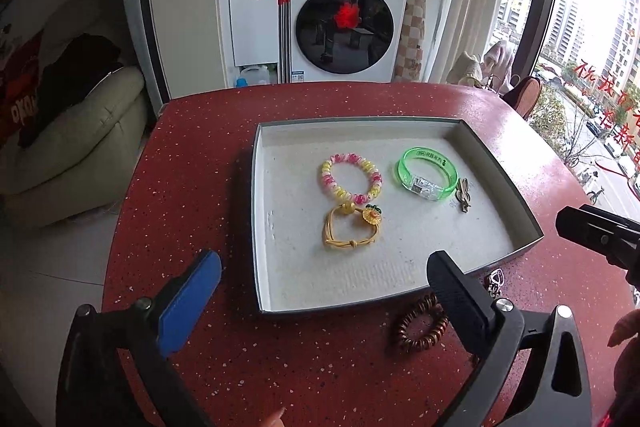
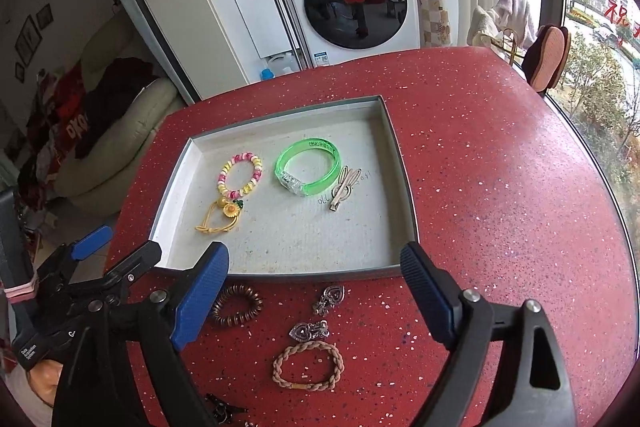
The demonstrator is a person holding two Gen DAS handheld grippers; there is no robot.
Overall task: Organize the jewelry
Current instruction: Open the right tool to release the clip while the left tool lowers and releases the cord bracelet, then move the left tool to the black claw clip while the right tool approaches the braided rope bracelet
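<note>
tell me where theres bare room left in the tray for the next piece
The near strip of the tray, below the yellow hair tie and metal clip, is bare, as is the band along the far wall. The middle is crowded: the beaded bracelet, green bangle and clip sit close together.

Daylight from the window, fisheye bend in both views

Bright, overcast light enters through the window [image 1: 592,75] at right — the buildings outside wash out near white, and the red table [image 2: 500,167] carries a pale sheen along that side. Shadows are soft: the tray [image 1: 500,163] wall casts a faint dark band on the tabletop at its left. The washing machine door [image 2: 356,3] mirrors the room in dark glass. Straight lines bow strongly toward the edges, corners fall to black vignette, and the dim room at left stays murky — the centre is sharp.
</note>
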